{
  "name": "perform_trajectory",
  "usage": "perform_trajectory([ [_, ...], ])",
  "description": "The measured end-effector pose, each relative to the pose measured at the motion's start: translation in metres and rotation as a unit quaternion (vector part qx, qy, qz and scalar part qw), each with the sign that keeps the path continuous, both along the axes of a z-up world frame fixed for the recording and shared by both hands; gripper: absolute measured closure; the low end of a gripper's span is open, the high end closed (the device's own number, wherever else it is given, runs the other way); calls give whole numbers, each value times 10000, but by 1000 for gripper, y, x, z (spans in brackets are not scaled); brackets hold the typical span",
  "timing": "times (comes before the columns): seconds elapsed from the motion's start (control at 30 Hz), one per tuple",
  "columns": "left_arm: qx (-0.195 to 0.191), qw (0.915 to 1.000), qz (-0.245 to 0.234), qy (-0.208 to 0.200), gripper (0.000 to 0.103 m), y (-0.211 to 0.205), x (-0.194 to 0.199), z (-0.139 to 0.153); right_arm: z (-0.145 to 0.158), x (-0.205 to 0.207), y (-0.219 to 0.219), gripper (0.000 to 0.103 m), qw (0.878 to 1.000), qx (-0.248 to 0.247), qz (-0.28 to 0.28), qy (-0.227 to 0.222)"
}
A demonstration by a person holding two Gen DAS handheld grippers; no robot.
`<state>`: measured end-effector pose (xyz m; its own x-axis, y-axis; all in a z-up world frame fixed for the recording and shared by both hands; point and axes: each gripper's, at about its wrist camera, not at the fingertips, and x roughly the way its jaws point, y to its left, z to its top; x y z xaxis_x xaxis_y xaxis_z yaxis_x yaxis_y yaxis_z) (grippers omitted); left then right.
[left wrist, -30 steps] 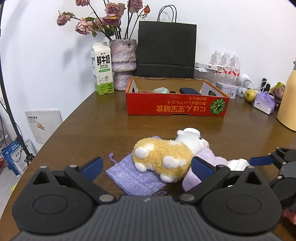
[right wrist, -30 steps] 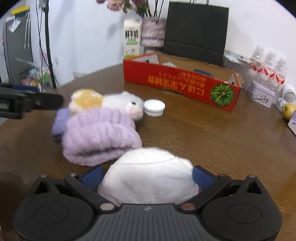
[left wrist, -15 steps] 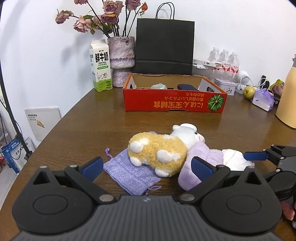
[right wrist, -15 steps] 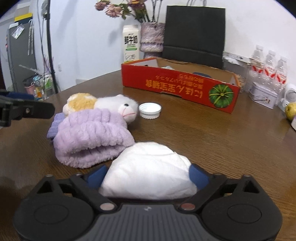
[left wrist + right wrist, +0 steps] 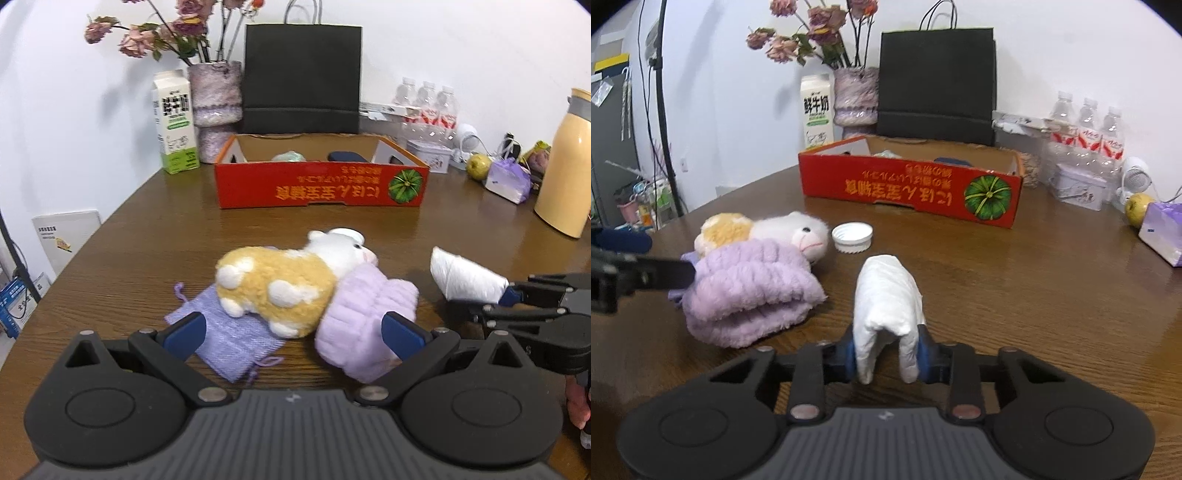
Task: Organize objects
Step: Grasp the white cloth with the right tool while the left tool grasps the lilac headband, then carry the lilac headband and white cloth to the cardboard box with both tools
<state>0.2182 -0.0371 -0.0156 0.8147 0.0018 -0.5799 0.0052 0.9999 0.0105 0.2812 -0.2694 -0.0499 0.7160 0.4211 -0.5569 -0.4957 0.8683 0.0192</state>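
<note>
1. In my left wrist view, my left gripper (image 5: 291, 330) stands wide open with nothing held. Between and just beyond its blue pads lie the yellow-and-white plush sheep (image 5: 291, 277), the folded lilac towel (image 5: 365, 325) against its right side, and the purple woven pouch (image 5: 229, 332) under its near left end, all on the wooden table (image 5: 147, 251). Far behind sits the red cardboard box (image 5: 321, 186), open on top. At the right edge my right gripper (image 5: 506, 293) pinches the white cloth bundle (image 5: 463, 278), which is clear of the tabletop.

2. In my right wrist view, the right gripper (image 5: 886, 356) is clamped on the near end of the white cloth bundle (image 5: 886, 291), squeezing it narrow between the blue pads. To its left lies the lilac towel (image 5: 750, 291) with the plush sheep (image 5: 768, 230) behind it. A white bottle cap (image 5: 852, 237) rests just right of the sheep's head, the red box (image 5: 908, 188) farther back. My left gripper's finger (image 5: 642, 275) enters from the left edge.
</note>
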Motion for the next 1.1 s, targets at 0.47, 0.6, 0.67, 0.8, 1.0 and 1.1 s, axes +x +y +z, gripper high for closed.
perform_trajectory([
  [0.47, -119, 9998, -120, 59, 0, -28, 19, -18, 10, -28, 0, 76, 9950, -202, -372, -909],
  [0.6, -136, 9998, -116, 10, 0, -36, 21, -20, 11, -32, -2, 76, 9939, -197, -366, -1025],
  [0.67, -128, 9999, -76, -3, 0, -40, 22, -22, 11, -33, -1, 76, 9935, -209, -355, -1062],
  [0.8, -76, 10000, -9, -1, 9, -46, 24, -25, 12, -36, -1, 76, 9927, -205, -345, -1138],
  [1.0, -131, 9997, -86, 186, 49, -50, 24, -28, 12, -41, 0, 76, 9920, -191, -305, -1213],
  [1.1, -157, 9996, -113, 195, 52, -49, 21, -28, 12, -42, 0, 76, 9919, -180, -311, -1214],
])
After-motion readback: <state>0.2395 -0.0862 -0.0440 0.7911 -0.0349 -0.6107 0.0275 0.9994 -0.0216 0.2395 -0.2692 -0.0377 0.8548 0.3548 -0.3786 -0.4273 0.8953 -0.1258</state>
